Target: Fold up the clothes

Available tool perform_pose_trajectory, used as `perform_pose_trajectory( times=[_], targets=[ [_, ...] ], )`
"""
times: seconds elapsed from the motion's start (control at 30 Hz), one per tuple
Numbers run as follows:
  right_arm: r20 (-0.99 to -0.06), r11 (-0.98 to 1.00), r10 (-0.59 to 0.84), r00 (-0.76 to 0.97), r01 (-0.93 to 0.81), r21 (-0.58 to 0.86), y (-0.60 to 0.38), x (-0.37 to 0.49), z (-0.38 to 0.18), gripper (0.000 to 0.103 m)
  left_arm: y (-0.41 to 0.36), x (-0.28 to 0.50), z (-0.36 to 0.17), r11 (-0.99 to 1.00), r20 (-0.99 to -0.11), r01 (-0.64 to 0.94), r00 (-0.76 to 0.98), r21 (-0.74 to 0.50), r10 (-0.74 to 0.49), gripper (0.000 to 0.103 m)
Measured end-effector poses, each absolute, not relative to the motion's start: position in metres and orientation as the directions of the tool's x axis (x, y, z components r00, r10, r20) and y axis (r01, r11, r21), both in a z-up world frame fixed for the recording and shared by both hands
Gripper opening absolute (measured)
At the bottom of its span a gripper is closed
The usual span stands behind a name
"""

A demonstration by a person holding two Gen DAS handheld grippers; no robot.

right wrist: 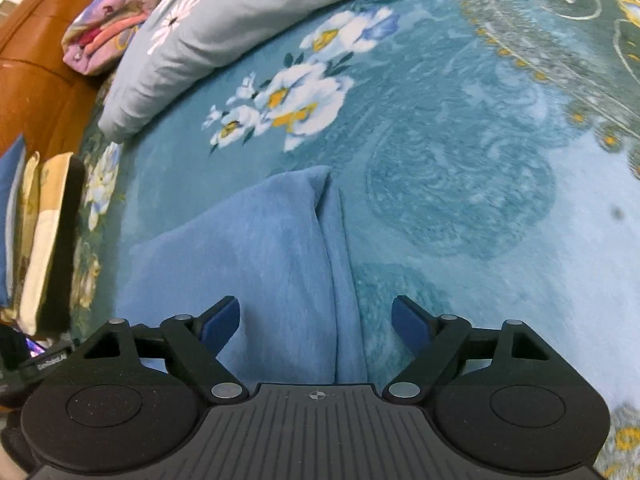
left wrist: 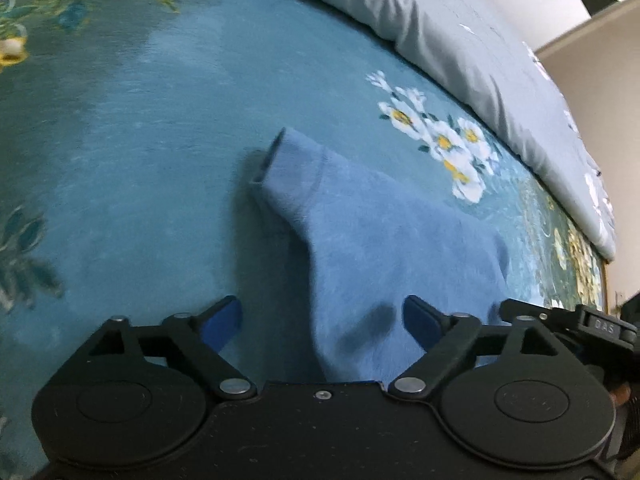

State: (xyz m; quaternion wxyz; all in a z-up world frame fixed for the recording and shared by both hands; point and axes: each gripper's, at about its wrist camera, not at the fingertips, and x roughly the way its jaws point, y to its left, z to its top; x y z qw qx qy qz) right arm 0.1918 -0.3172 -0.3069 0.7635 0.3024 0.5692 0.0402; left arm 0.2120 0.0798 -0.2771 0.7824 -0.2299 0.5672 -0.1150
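Your L tool [left wrist: 322, 320]: released, jaws wide, nothing pinched.
Your R tool [right wrist: 316, 320]: released too.
Blue garment [left wrist: 384, 248]: flat on bed blanket [left wrist: 140, 140], near both tools; sleeve far-left.

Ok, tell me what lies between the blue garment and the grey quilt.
Left wrist view: between blue garment and grey quilt lies only the teal bedspread, with white printed flowers.
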Motion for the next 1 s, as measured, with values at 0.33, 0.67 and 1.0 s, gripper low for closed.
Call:
perform_pose_trajectory(
  times=[0.33,0.67,1.0],
  targets=[
    [-0.805,0.785,0.48,0.35,0.237,0.572,-0.313,0.201,-0.316,0.084,0.08,0.216,-0.281,0.804,-0.768,-0.056,0.343,-0.592,-0.541,0.094],
    [-0.742,0.722,0.579,0.339,0.209,0.659,-0.307,0.214,-0.324,0.074,0.072,0.226,-0.288,0.751,-0.728,-0.066,0.315,-0.657,-0.609,0.076],
    [-0.736,0.711,0.602,0.31,0.212,0.67,-0.298,0.219,-0.327,0.036,0.072,0.221,-0.291,0.752,-0.743,-0.125,0.321,-0.647,-0.587,0.043]
  ],
)
